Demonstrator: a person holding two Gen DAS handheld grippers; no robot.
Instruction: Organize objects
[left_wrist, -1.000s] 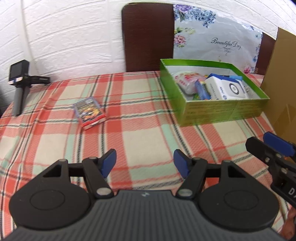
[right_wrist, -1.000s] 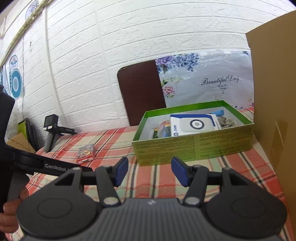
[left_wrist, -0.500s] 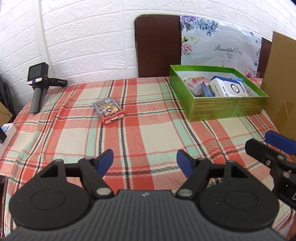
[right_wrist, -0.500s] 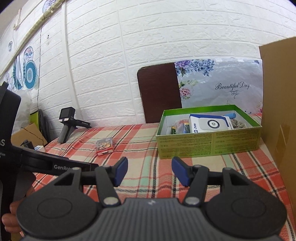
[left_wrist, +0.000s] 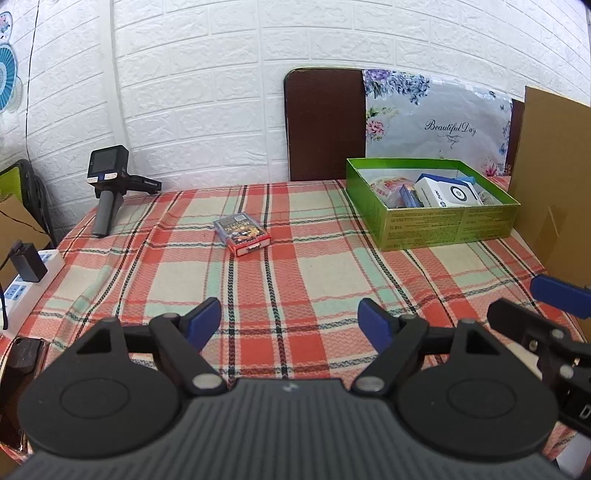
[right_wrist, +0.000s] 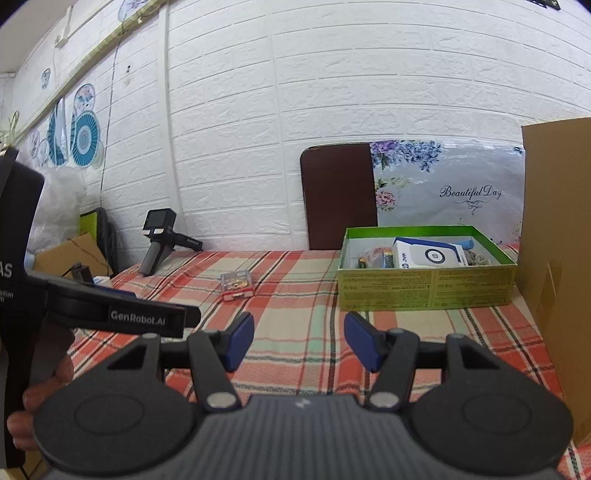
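We are finding the left gripper (left_wrist: 290, 321) nearest, its fingers spread apart over the cloth with nothing between them; they have just been opening wider. The right gripper (right_wrist: 299, 341) is hanging beside it, fingers released and likewise empty. We are judging both tools to be standing off at the near edge, freed for a fresh pick.

Further out, the card pack (left_wrist: 242, 233) is lying flat and alone on the surface (left_wrist: 332, 288), well apart from either gripper. We are reading it as the one item not yet put away, and the left gripper as the closer candidate for it.

Beyond and to the right, the green box (left_wrist: 443, 229) is sitting open, already holding a white and blue carton (left_wrist: 448, 191) and smaller packets, which we are taking as the collecting point.

The surface is wearing a red and green plaid cloth. A handheld camera unit (left_wrist: 107, 184) is standing at the far left edge, a cardboard panel (left_wrist: 554, 177) is rising on the right, and a white brick wall (left_wrist: 221, 92) with a floral board is closing the room behind.
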